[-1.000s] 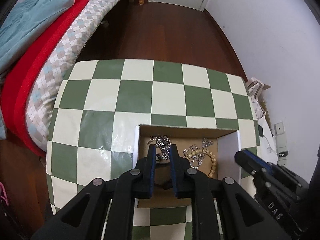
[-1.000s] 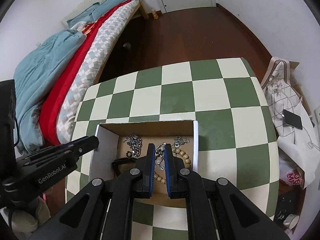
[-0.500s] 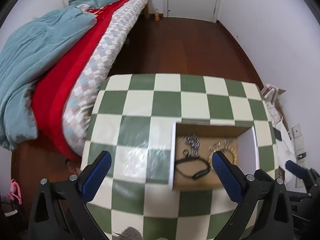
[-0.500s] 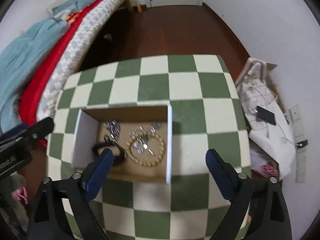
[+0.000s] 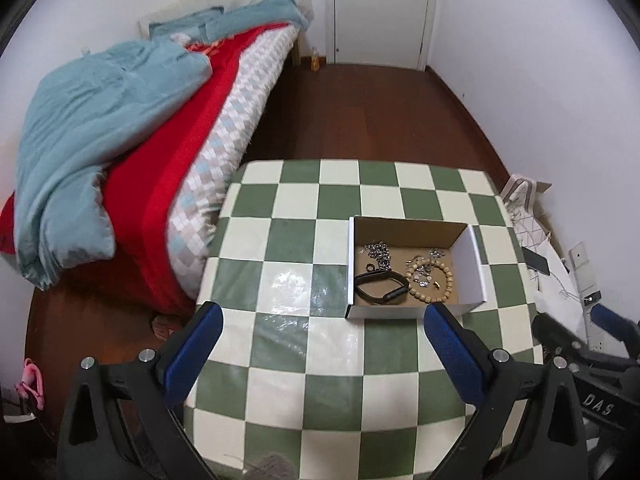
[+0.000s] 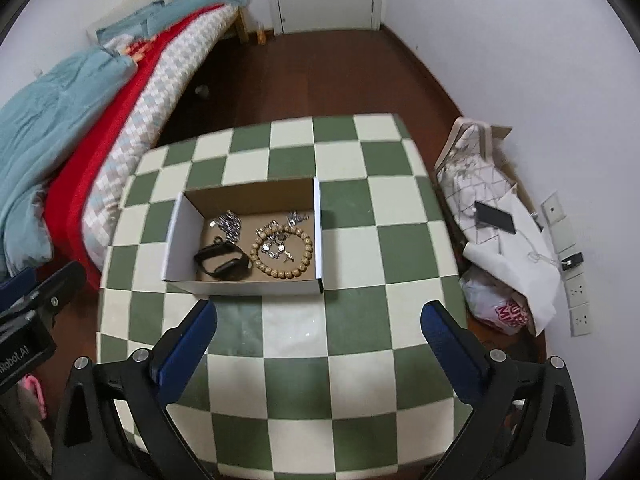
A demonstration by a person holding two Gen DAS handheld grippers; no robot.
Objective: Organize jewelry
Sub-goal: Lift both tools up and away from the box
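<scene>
An open cardboard box sits on the green-and-cream checked table. Inside lie a black wristband, a wooden bead bracelet, a silver chain and small silver charms. My left gripper hangs open above the table, on the near side of the box, with nothing between its fingers. My right gripper is also raised on the near side of the box; its jaws are opening wide and hold nothing.
A bed with red and teal covers runs along the table's left side. White bags with a dark phone lie on the floor to the right, by wall sockets. Dark wooden floor leads to a white door.
Both grippers went from shut inside the box to wide open, and both pulled up and back from it. The wristband and the bead bracelet now lie free in the box.
</scene>
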